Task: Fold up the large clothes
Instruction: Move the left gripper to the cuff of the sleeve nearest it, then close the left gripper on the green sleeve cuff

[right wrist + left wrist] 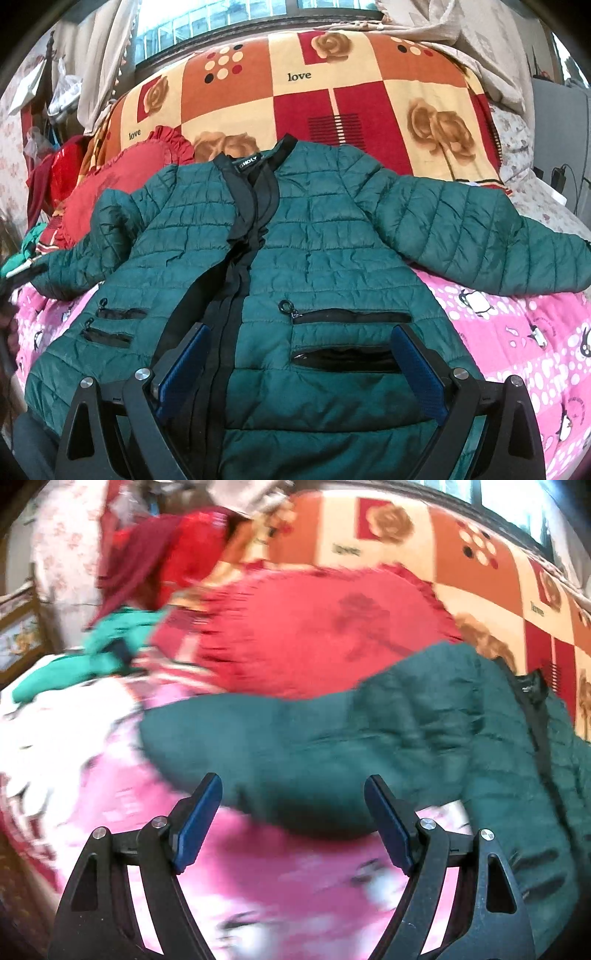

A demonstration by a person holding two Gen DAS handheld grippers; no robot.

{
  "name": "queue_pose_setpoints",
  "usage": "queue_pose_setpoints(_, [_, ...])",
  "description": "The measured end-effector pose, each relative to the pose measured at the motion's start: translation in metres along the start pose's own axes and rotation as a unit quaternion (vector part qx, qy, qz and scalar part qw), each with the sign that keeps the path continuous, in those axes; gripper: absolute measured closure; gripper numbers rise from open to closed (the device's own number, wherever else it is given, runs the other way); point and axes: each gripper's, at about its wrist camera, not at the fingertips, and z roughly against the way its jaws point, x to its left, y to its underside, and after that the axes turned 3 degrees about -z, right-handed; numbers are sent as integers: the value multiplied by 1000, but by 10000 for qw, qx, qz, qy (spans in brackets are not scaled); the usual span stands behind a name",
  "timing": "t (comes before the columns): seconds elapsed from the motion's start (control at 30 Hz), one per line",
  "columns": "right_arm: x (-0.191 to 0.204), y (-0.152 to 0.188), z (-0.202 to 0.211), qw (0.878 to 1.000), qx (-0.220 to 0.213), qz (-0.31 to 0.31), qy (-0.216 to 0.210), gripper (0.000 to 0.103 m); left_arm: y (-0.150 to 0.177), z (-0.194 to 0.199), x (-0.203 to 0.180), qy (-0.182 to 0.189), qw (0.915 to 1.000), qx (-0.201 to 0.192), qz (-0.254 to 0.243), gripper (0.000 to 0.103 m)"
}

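A dark green quilted puffer jacket (295,251) lies front-up and spread flat on a pink penguin-print bedspread (517,332), its collar pointing away toward a checked rose-pattern blanket (332,92). Its long axis runs from hem, nearest the cameras, to collar, with both sleeves stretched out sideways.

The right gripper (301,365) hovers over the lower front of the jacket, just above the hem, its fingers spread wide and holding nothing. The black zipper placket (236,288) runs just left of centre between them.

The left gripper (293,819), also spread wide and empty, faces the jacket's left sleeve (295,738), which lies crosswise directly ahead of its fingertips. This view is blurred, so contact with the fabric cannot be judged. A red ruffled heart cushion (314,627) sits just beyond the sleeve.

Judging by position, the left gripper is nearer a sleeve, so folding that sleeve inward across the chest seems the likely first move.
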Motion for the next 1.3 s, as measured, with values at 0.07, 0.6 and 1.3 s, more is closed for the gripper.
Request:
queue_pose_setpoints(0.07, [1, 0, 0, 10000, 4, 2, -8, 7, 9, -5, 33, -208, 9998, 13, 21, 23])
queue_pose_setpoints(0.6, [5, 1, -6, 9997, 109, 122, 153, 7, -31, -80, 94, 1407, 9863, 448, 740, 73])
queue_pose_setpoints(1.3, [3, 1, 0, 10000, 12, 68, 24, 7, 9, 39, 92, 1311, 9821, 733, 1137, 39])
